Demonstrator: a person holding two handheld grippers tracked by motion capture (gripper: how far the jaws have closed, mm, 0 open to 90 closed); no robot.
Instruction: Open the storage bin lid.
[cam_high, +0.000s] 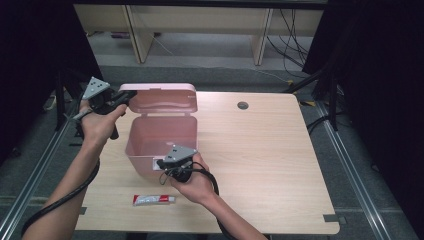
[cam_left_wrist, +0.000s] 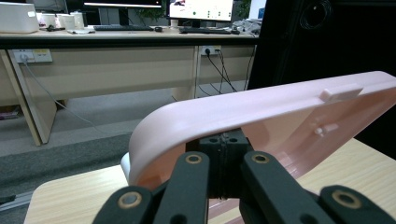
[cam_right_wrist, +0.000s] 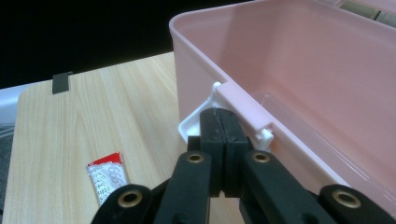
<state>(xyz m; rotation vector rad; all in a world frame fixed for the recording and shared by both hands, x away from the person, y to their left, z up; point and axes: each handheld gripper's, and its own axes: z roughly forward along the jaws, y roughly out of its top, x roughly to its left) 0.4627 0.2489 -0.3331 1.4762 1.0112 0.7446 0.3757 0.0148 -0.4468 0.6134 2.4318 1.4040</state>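
Both your grippers pressed together | left gripper tips under raised lid | right gripper tips at box front latch

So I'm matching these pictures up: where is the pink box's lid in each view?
High view: lid raised, upper left of centre.
Left gripper view: lid arching across, above the jaws.
Right gripper view: a sliver at the top right corner.
Shared landmark: wooden table.

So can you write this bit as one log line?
left gripper: shut under raised pink lid | right gripper: shut at box's white latch | tube: on table
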